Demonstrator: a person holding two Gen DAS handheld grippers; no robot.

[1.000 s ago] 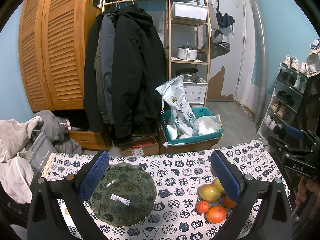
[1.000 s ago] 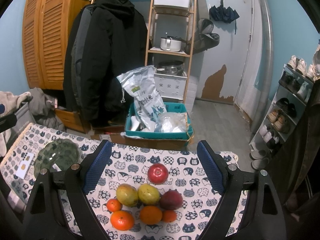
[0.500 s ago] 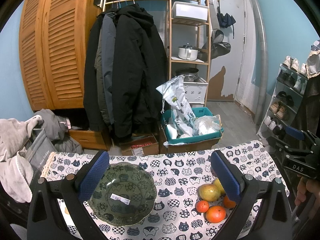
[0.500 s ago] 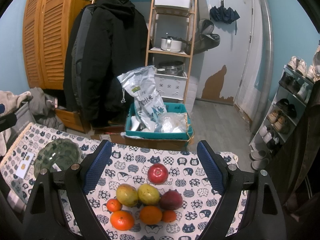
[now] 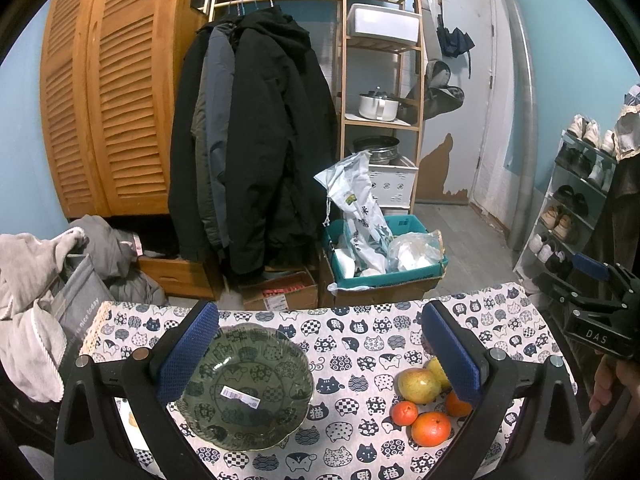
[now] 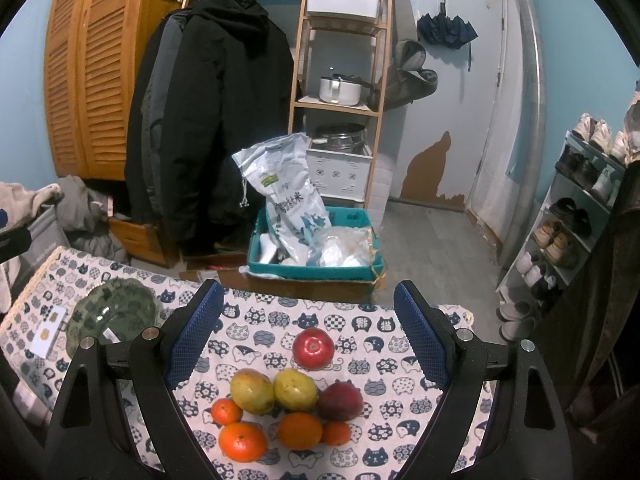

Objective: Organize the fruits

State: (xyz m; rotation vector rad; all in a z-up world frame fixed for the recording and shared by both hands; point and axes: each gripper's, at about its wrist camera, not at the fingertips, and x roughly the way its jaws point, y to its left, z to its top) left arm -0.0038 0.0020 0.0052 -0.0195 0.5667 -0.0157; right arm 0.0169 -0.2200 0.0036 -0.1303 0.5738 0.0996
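Right claw (image 6: 306,334) gaped empty above fruit pile (image 6: 286,404); left claw (image 5: 318,350) gaped empty over bowl (image 5: 244,388). Risk: round fruit likely rolling off table (image 6: 260,320) if nudged.

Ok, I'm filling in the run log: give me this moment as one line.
phase: before first pick | left gripper: open, over bowl | right gripper: open, over fruits | bowl: empty | fruits: on cloth

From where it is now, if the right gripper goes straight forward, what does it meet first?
Probably the red apple on the tablecloth, roughly centred between the open jaws. The mangoes and oranges lie nearer but lower, so depth is uncertain.
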